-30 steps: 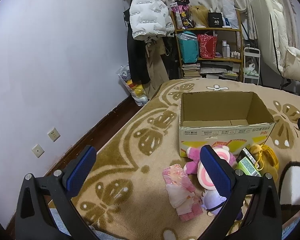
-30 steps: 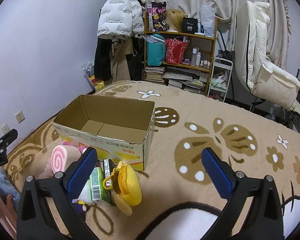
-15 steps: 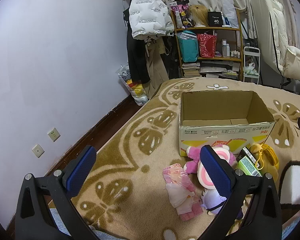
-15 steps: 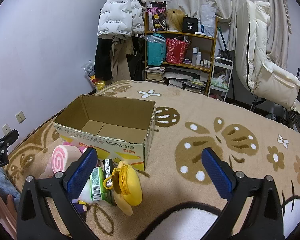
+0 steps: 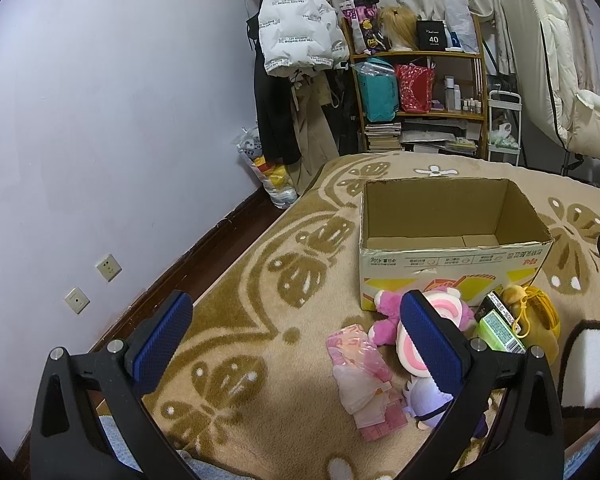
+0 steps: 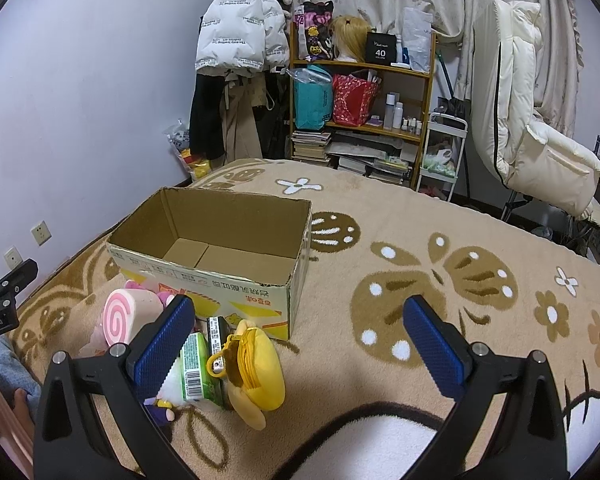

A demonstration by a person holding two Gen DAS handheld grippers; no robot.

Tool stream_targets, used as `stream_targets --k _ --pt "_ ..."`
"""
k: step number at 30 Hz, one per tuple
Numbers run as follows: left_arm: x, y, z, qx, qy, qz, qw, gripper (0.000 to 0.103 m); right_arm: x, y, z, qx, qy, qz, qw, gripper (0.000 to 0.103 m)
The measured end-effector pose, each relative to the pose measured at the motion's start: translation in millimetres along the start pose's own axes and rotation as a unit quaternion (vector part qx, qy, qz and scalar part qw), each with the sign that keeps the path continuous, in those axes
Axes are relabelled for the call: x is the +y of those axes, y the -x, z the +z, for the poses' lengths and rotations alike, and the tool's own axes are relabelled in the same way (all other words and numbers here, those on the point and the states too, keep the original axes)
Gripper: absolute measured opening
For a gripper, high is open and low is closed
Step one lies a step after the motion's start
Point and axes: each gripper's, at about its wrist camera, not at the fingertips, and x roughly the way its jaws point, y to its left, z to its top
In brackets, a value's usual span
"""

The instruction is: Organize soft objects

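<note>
One open corrugated cardboard box (image 5: pixel 452 248) is seen on a plush tan blanket (image 6: pixel 420 248), its inside bare. Soft toys are heaped against its front: a pink swirl-roll cushion (image 6: pixel 124 316), a yellow plush pouch (image 6: pixel 256 368) and a green packet (image 6: pixel 194 368). A crinkly pink wrapped doll (image 5: pixel 360 372) is shown only by the left view. Both the left gripper (image 5: pixel 296 340) and right gripper (image 6: pixel 300 340) are held spread wide, nothing between them.

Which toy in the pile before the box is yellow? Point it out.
The yellow plush pouch, at the pile's right end beside the green packet; the other toys are pink, white or purple.
</note>
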Motion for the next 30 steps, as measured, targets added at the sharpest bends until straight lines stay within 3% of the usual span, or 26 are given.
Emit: stream_targets --k 30 --pt "-1.8 -7.6 -4.3 0.011 -0.006 -0.008 0.9999 0.103 6.5 -6.2 -8.6 0.011 -0.003 0.006 1.000 0.103"
